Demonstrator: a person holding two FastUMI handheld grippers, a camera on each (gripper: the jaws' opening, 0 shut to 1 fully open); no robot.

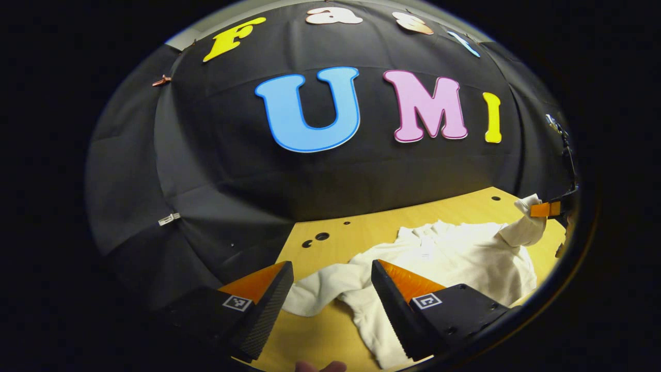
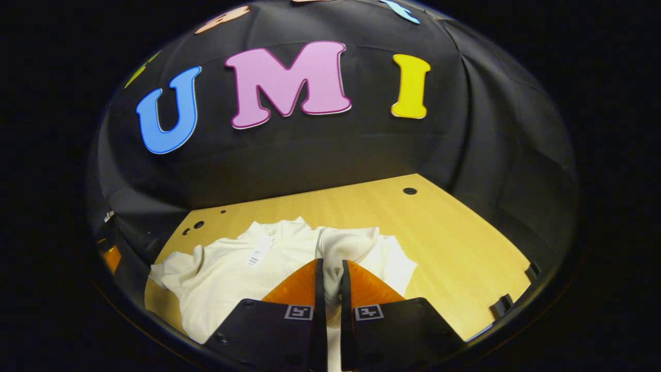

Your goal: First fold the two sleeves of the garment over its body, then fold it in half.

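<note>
the right gripper [image 2: 330, 279], at the bottom centre of the right gripper view, has its two fingers pinched together on a fold of the right sleeve [image 2: 347, 247] of the white, soft knit garment [image 2: 242, 274]; the cloth shows squeezed in the narrow slot between them and rises as a rounded hump just above the tips. the same sleeve shows at the right edge of the left gripper view, lifted off the table and drawn towards the body. the left gripper [image 1: 330, 289], at the bottom centre of its own view, stands with fingers spread wide and nothing between them, poised over the left sleeve [image 1: 320, 289], which lies flat and stretched out on the light wooden tabletop [image 2: 449, 243].

the step in hand looks like the first sleeve fold. to do it well, i judge the held sleeve should be carried low across the chest, kept taut so it lays without a ridge, and let go only when the cuff rests on the body.

the garment's collar points to the black cloth wall at the top; its hem lies near the bottom of both views. bare wood spreads to the right of the garment in the right gripper view, with small dark holes [image 2: 409, 191] near the far edge, so there is room to swing.
</note>
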